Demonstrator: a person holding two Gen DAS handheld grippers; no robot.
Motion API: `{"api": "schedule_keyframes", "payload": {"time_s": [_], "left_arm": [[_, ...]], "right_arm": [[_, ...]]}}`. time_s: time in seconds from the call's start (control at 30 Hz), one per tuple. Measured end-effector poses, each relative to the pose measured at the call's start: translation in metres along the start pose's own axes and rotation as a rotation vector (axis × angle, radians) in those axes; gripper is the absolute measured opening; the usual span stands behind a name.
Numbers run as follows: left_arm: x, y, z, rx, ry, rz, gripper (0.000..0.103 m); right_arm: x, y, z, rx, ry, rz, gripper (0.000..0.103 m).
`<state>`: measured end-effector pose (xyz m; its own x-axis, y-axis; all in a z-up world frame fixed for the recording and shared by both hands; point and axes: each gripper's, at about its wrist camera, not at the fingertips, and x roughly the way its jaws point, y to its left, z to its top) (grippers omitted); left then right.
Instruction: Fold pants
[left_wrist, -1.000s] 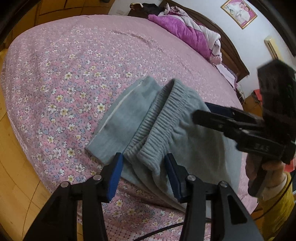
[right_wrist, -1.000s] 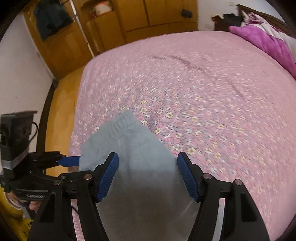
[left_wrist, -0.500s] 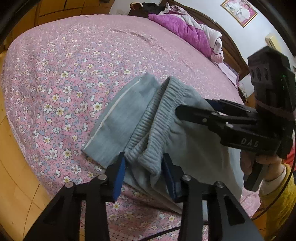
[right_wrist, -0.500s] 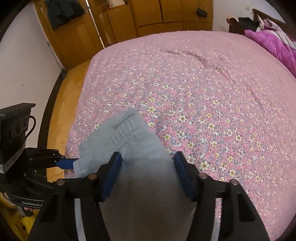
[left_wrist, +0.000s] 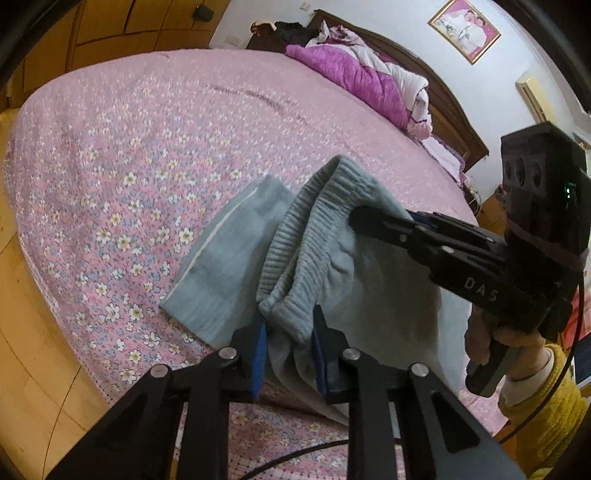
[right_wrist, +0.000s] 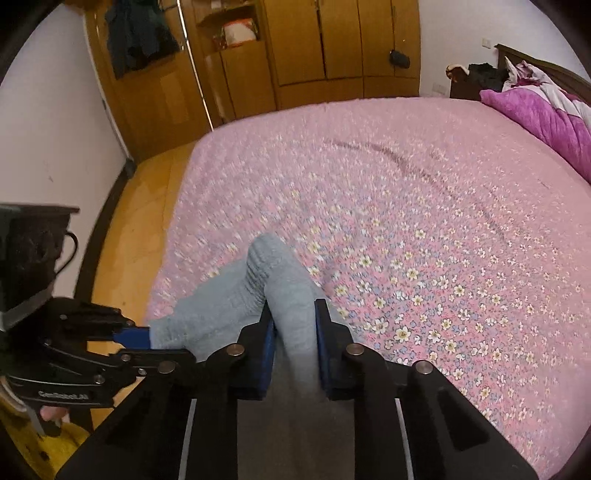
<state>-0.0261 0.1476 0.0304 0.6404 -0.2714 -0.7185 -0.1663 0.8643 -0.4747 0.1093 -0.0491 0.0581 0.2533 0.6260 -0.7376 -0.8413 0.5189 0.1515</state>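
Pants (left_wrist: 332, 266), grey sweatpants with a ribbed elastic waistband (left_wrist: 295, 240), sit bunched in the lower centre of the left wrist view, partly raised off the pink floral bedspread (left_wrist: 147, 147) near the bed's edge at lower left. One flat panel with a pale side stripe lies on the cover to the left of the waistband, while the rest drapes down toward the lower right. Judging from this, the fold is only partly done: the cloth looks doubled over once, the layers are loose and uneven, and laying them flat, squaring the edges and making any further fold all remain.

At the bottom centre of that frame the left gripper (left_wrist: 288, 343) has its blue pads pinched on a corner of the waistband. The right gripper (right_wrist: 293, 332), at the bottom centre of its own view, is likewise clamped narrow on a fold of the grey fabric, and it enters the left view from the right, its tip buried in the waistband's upper part. Between the two grips the waistband sags in a slack curve.
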Motion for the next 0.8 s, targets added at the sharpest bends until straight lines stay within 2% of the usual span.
{"api": "schedule_keyframes", "payload": {"time_s": [0.27,0.4,0.5,0.57,0.63,0.73,0.8], "left_arm": [[-0.026,0.008,0.016,0.019,-0.064,0.015,0.022],[-0.012,0.027,0.018,-0.023,-0.030,0.041,0.023],[0.009,0.038,0.015,-0.039,0.014,0.082,0.029],[0.023,0.046,0.009,-0.039,0.041,0.112,0.033],[0.025,0.050,0.006,-0.045,0.043,0.107,0.036],[0.018,0.054,0.006,-0.036,0.045,0.118,0.040],[0.013,0.057,0.005,-0.035,0.051,0.125,0.040]], "right_arm": [[-0.010,0.015,0.024,-0.016,-0.068,0.011,0.012],[0.012,0.019,0.030,-0.023,-0.051,-0.003,0.012],[0.038,0.019,0.026,-0.018,0.001,-0.021,0.014],[0.054,0.016,0.022,0.003,0.036,-0.036,0.018],[0.061,0.008,0.019,0.051,0.039,-0.019,0.022],[0.043,-0.009,0.022,0.157,0.013,0.056,0.024],[0.025,-0.019,0.021,0.191,-0.027,0.049,0.024]]}}
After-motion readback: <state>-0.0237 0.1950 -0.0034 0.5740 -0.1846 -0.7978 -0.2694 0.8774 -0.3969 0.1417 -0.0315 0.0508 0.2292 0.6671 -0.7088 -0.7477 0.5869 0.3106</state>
